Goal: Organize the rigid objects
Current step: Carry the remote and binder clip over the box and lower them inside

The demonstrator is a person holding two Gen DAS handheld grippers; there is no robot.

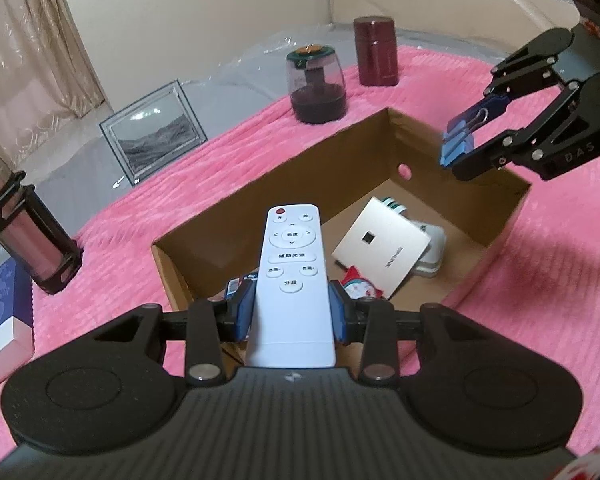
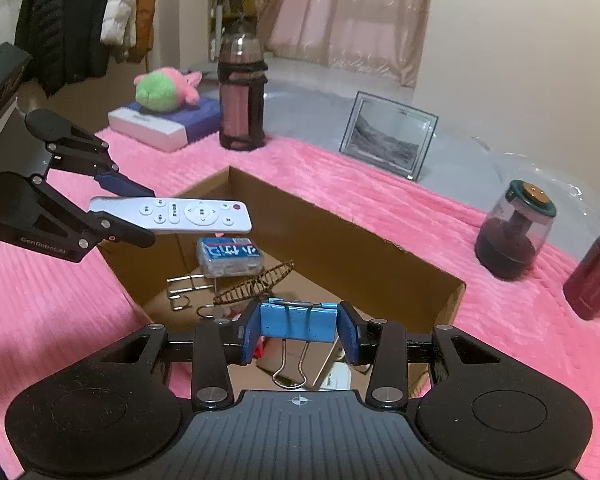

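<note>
My left gripper (image 1: 292, 308) is shut on a white remote control (image 1: 292, 264) and holds it over the near end of an open cardboard box (image 1: 260, 184). In the right wrist view the remote (image 2: 180, 214) hangs above the box's left corner. My right gripper (image 2: 299, 332) is shut on a blue binder clip (image 2: 296, 322) above the box (image 2: 340, 232); in the left wrist view the clip (image 1: 466, 130) is over the box's far right side. Inside lie a white flat device (image 1: 384, 248), a small clear case (image 2: 230, 258) and wire pieces (image 2: 188, 288).
On the pink blanket (image 1: 180, 184) stand a dark jar with green lid (image 1: 316, 84), a maroon canister (image 1: 376, 52), a caged flask (image 1: 24, 224) and a framed picture (image 1: 152, 132). A white-and-blue box with a plush toy (image 2: 164, 90) lies beyond the flask.
</note>
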